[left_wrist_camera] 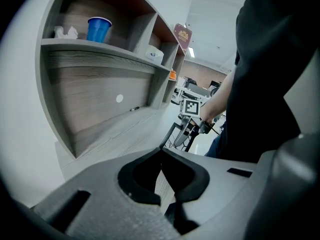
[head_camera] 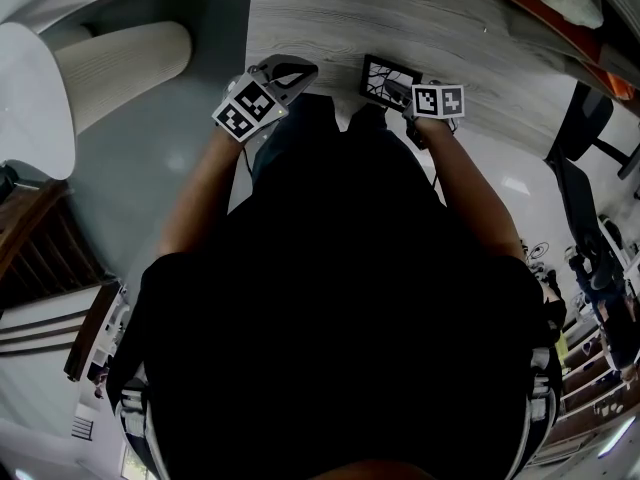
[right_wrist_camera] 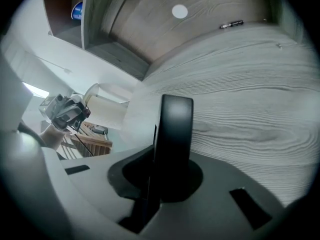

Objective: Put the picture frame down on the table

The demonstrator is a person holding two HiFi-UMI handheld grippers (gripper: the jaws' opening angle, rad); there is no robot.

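Observation:
The picture frame is black, with a dark branching picture in it, and sits over the near edge of the grey wood table. My right gripper is shut on the frame's right side. In the right gripper view the frame's black edge stands upright between the jaws, above the tabletop. My left gripper hovers at the table's left corner, jaws together, holding nothing. The left gripper view shows the frame and the right gripper off to the right.
A curved shelf unit behind the table holds a blue cup and a white roll. A pen lies at the table's back. A cream ribbed stool stands to the left, and an office chair to the right.

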